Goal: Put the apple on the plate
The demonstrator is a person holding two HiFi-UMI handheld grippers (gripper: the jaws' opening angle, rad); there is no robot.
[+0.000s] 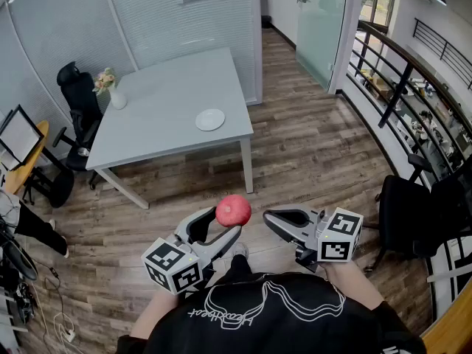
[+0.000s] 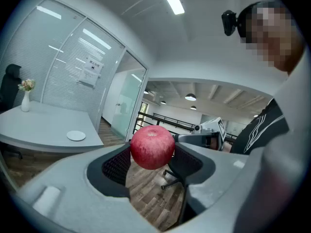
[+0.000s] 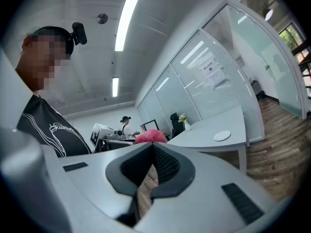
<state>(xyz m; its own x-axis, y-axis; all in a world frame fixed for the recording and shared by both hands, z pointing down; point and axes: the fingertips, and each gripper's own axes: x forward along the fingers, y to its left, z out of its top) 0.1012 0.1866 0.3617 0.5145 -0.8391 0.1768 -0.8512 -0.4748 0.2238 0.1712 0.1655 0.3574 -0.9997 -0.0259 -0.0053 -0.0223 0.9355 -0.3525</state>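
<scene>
A red apple (image 1: 233,211) is held up in the air over the wooden floor, with my left gripper (image 1: 225,222) shut on it. In the left gripper view the apple (image 2: 152,147) sits between the two dark pads at the jaw tips. My right gripper (image 1: 270,217) hovers just right of the apple, its jaws together with nothing in them; in its own view my right gripper (image 3: 151,147) shows the apple (image 3: 150,137) peeking over its tips. The small white plate (image 1: 210,119) lies far ahead near the front right corner of a grey table (image 1: 169,87).
A white vase with flowers (image 1: 114,94) stands at the table's left end, next to a black office chair (image 1: 77,87). Another black chair (image 1: 413,212) is close on my right, beside a railing (image 1: 398,72). Glass walls stand behind the table.
</scene>
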